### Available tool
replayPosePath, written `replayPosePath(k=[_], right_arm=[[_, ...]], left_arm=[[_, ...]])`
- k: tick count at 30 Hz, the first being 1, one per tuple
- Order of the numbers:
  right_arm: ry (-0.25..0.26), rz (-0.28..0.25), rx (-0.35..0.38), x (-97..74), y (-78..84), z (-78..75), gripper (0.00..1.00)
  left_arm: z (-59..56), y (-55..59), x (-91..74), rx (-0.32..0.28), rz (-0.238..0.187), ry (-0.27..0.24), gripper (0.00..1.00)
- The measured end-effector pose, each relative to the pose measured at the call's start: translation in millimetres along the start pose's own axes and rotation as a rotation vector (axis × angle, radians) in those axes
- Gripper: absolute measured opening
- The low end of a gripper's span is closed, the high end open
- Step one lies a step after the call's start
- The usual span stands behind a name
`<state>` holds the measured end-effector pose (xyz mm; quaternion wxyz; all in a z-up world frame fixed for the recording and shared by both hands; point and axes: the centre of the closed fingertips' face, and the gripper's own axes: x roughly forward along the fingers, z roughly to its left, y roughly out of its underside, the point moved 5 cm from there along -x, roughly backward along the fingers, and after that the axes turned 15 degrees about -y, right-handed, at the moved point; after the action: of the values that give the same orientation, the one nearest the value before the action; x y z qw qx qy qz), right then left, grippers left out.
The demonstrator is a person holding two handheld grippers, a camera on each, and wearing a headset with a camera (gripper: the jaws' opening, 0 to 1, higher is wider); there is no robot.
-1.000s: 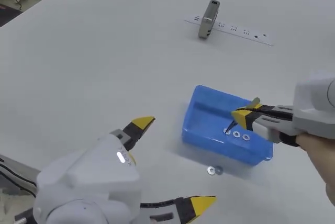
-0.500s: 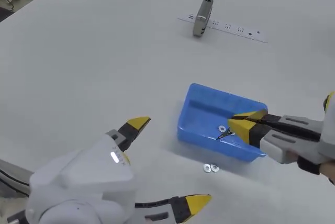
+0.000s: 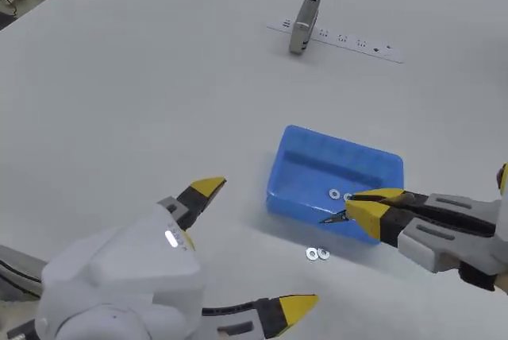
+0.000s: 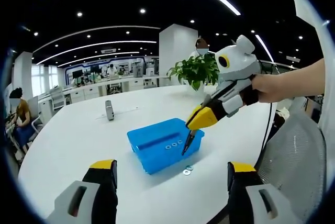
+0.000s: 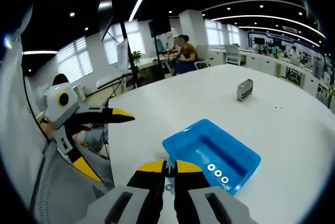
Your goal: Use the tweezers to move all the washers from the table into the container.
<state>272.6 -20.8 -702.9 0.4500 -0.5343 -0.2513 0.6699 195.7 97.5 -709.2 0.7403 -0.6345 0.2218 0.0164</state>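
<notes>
The right gripper (image 3: 369, 206), clamping the tweezers (image 3: 333, 217), faces two thin, likely slippery washers (image 3: 317, 254) at the container's (image 3: 313, 153) six o'clock, best nipped across the ring.

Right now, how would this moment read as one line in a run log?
right gripper: shut on tweezers, tips at container near wall | inside: three washers | table: two washers | left gripper: open

A grey block (image 3: 302, 24) stands on the white power strip (image 3: 359, 43).
</notes>
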Motion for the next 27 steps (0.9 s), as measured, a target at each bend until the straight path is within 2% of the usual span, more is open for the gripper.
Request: replayPosePath(k=[4, 10, 22, 27], right_arm=[[0.009, 0.088, -0.018, 6.4, 16.5, -4.1, 0.02], [-0.003, 0.163, -0.034, 12.1, 28.0, -5.5, 0.02], [-0.023, 0.206, -0.058, 18.4, 30.2, -4.9, 0.02], [-0.026, 0.244, -0.103, 18.8, 29.7, -1.0, 0.02]], left_arm=[[0.0, 0.1, -0.2, 0.001, 0.000, 0.002, 0.88], [0.3, 0.2, 0.5, -0.001, 0.003, 0.001, 0.88], [-0.5, 0.8, 0.6, 0.000, 0.006, 0.005, 0.88], [-0.6, 1.0, 0.5, 0.000, 0.006, 0.005, 0.88]])
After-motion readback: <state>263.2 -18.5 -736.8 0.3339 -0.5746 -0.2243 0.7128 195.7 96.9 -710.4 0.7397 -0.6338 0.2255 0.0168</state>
